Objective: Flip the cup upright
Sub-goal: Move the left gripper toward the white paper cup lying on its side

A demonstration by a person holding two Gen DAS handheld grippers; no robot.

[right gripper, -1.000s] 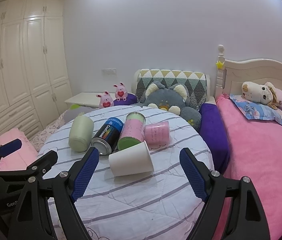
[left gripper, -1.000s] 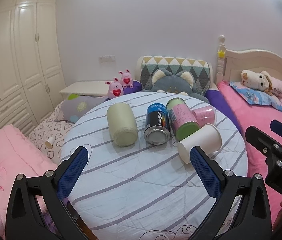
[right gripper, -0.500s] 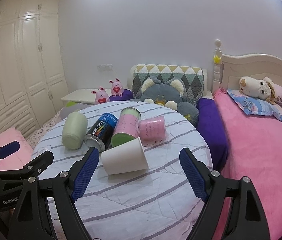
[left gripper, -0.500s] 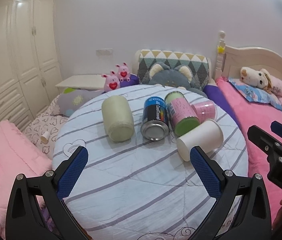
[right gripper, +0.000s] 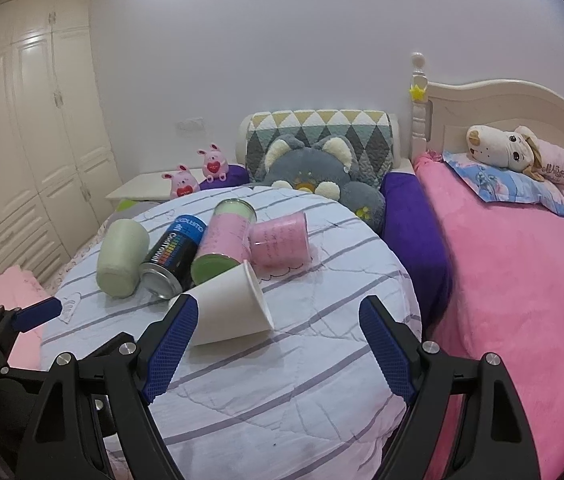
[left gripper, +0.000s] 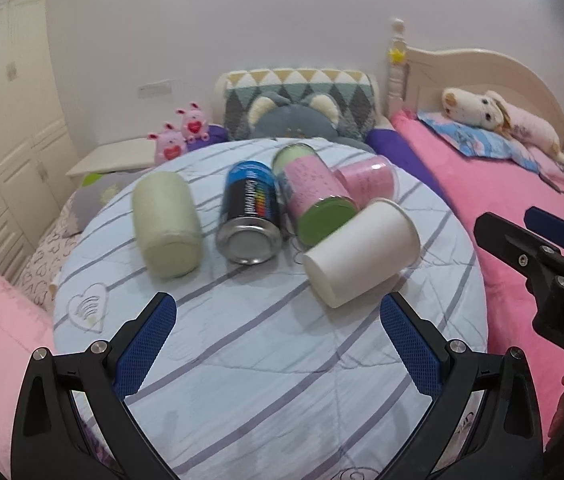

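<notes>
A white paper cup (left gripper: 359, 252) lies on its side on the round striped table (left gripper: 266, 360), its closed base toward me and its mouth to the far right. It also shows in the right wrist view (right gripper: 230, 306), just past my right gripper's left finger (right gripper: 170, 336). My left gripper (left gripper: 278, 344) is open and empty, just short of the cup. My right gripper (right gripper: 278, 344) is open and empty, close to the cup; it also shows at the right edge of the left wrist view (left gripper: 537, 248).
Lying beside the cup are a pale green cup (left gripper: 166, 228), a dark can (left gripper: 250, 220), a pink canister with green lid (left gripper: 313, 204) and a pink cup (left gripper: 365, 180). A pink bed (right gripper: 521, 280) is on the right, plush toys (right gripper: 313, 176) behind the table.
Both grippers have moved forward and lower toward the table, so the white cup now looks larger and nearer. Nothing on the table has moved. Both grippers stay open.
</notes>
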